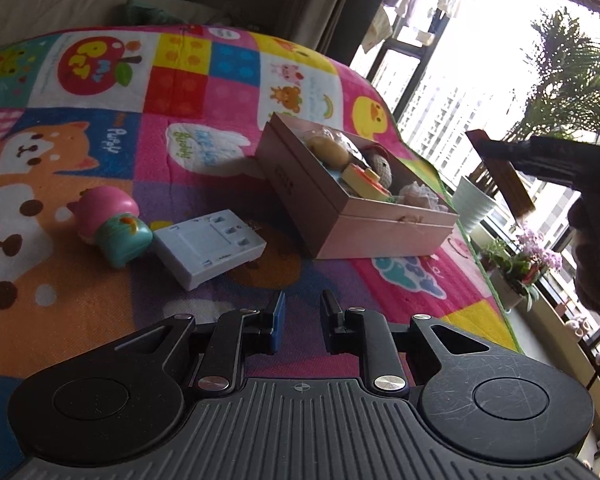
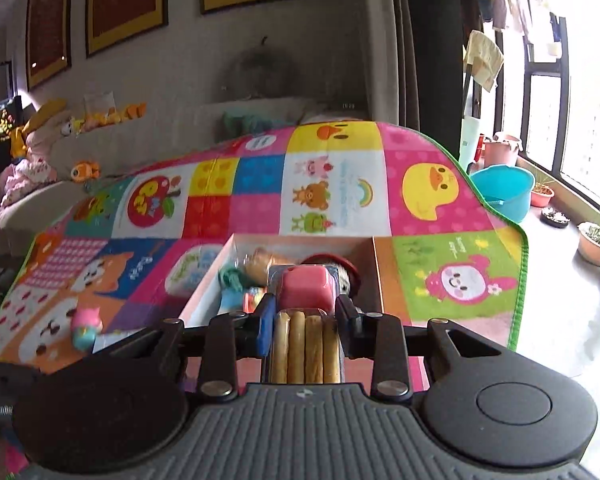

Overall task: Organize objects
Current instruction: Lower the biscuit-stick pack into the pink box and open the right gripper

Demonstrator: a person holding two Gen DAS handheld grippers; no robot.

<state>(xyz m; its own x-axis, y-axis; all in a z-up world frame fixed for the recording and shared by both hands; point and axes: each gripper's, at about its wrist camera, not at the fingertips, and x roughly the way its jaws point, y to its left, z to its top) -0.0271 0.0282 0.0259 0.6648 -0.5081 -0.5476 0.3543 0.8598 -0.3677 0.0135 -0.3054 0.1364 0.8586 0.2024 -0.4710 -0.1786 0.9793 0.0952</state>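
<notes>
An open pink box (image 1: pixel 340 208) sits on the colourful play mat (image 1: pixel 100 160), holding several small toys. A pink and teal toy figure (image 1: pixel 110 224) lies on its side left of a white power adapter (image 1: pixel 210 246). My left gripper (image 1: pixel 302 320) is open and empty, low over the mat, short of the adapter. My right gripper (image 2: pixel 306 320) is shut on a clear snack pack (image 2: pixel 305 320) with biscuit sticks and a pink dip cup. It holds the pack above the box (image 2: pixel 204 280). The right gripper also shows in the left wrist view (image 1: pixel 500 152), right of the box.
The mat's green edge (image 2: pixel 520 280) drops off on the right towards a floor with plant pots (image 2: pixel 598 240) and a blue tub (image 2: pixel 504 188). Sofa cushions and stuffed toys (image 2: pixel 40 148) lie beyond the mat. Windows stand on the right.
</notes>
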